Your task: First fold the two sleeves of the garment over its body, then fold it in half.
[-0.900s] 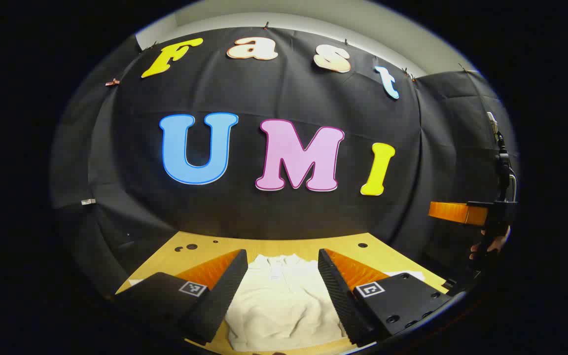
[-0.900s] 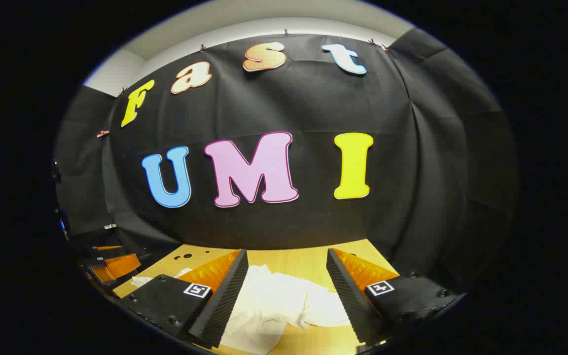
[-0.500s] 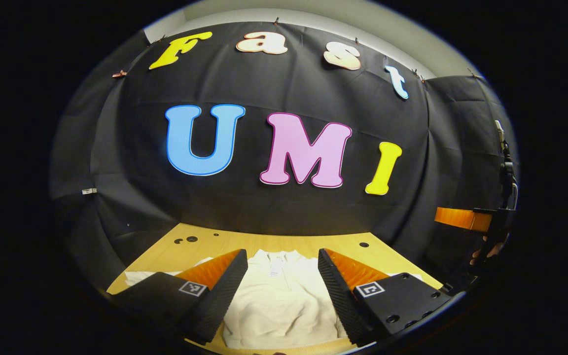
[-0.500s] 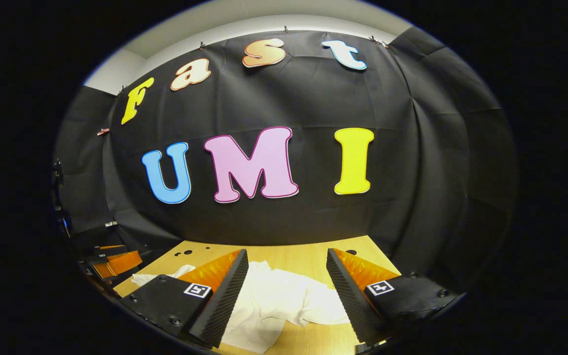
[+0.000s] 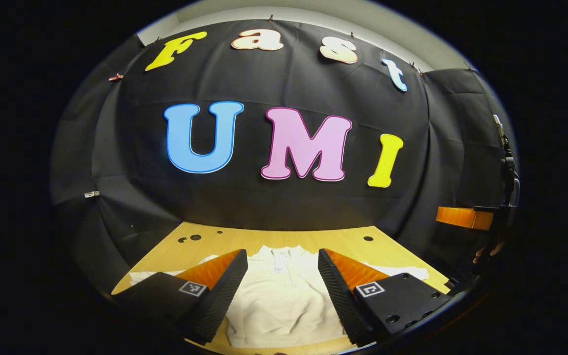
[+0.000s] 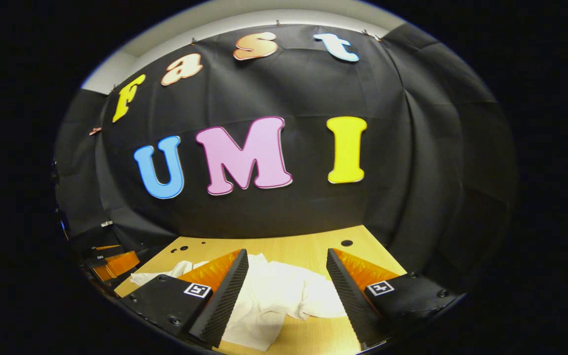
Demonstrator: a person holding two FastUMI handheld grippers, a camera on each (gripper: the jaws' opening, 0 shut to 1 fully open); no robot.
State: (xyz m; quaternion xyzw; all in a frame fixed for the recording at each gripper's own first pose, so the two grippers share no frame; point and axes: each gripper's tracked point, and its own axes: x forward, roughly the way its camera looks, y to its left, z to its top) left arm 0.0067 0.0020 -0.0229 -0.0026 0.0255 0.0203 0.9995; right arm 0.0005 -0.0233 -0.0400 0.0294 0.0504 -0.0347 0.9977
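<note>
Both views are sharp through the middle, with no motion blur. The fisheye lens bends straight lines hard toward the rim, where the picture dims and a thin bluish fringe runs along the edge. Light falls from above: the counter (image 5: 284, 241) glows warm yellow, and the white garment (image 5: 284, 301) is bright but keeps its creases. In the right gripper view the garment (image 6: 284, 296) throws soft shadows in its folds. The wall cloth (image 6: 284, 88) stays dark and matte, without glare.

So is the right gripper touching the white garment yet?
Cannot tell. In the right gripper view the right gripper has open jaws framing the white garment on the table, but no contact or gap shows plainly.
</note>
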